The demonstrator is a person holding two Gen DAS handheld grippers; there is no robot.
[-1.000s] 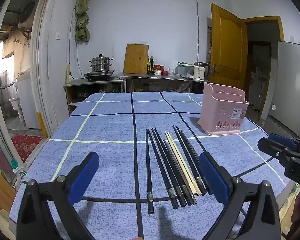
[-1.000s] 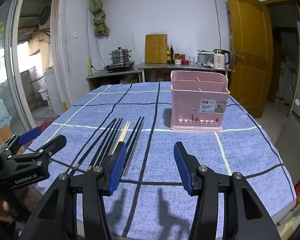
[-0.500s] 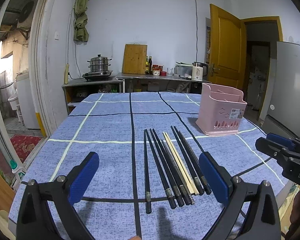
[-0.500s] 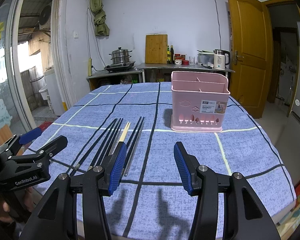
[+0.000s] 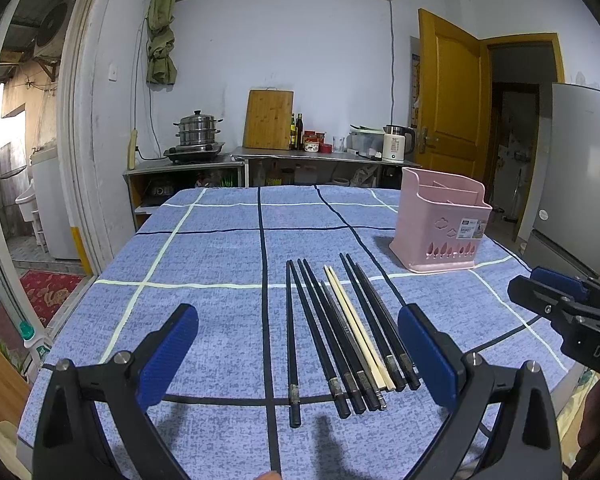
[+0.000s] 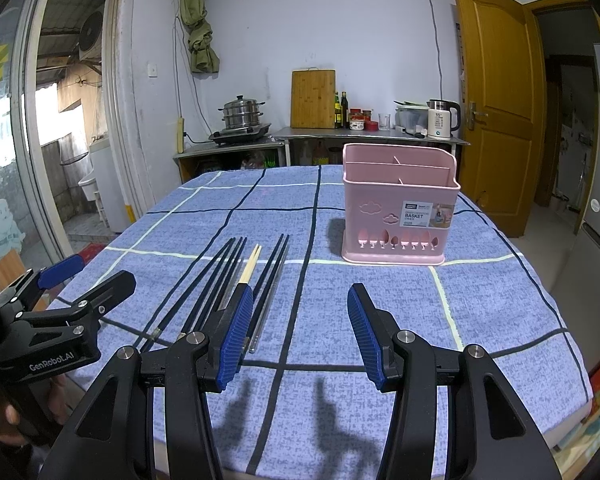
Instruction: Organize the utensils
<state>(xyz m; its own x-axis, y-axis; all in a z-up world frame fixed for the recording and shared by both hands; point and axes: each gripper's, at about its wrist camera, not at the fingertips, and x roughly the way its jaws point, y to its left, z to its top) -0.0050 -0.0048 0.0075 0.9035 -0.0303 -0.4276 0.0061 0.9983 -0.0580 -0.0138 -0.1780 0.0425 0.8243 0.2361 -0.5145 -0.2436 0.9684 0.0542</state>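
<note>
A big table with a blue checked cloth (image 5: 204, 264) lies under both tongs. A pink basket (image 6: 400, 216) stands on the cloth, straight ahead of the right tongs (image 6: 302, 330) and well apart from them; from the left tongs (image 5: 298, 350) it is far ahead and off to the right. Both tongs hang just above the near part of the table, side by side. The left tongs are open very wide and hold nothing. The right tongs are open too, not as wide, and they also hold nothing. The chopsticks (image 5: 348, 328) lie flat on the cloth in a row, close together, pointing away. Most are black and one pair is pale wood (image 6: 250, 266). They lie right between the two blue pads of the left tongs, a bit nearer the right pad. Seen from the right tongs, they lie to the left, partly behind the left blue pad
</note>
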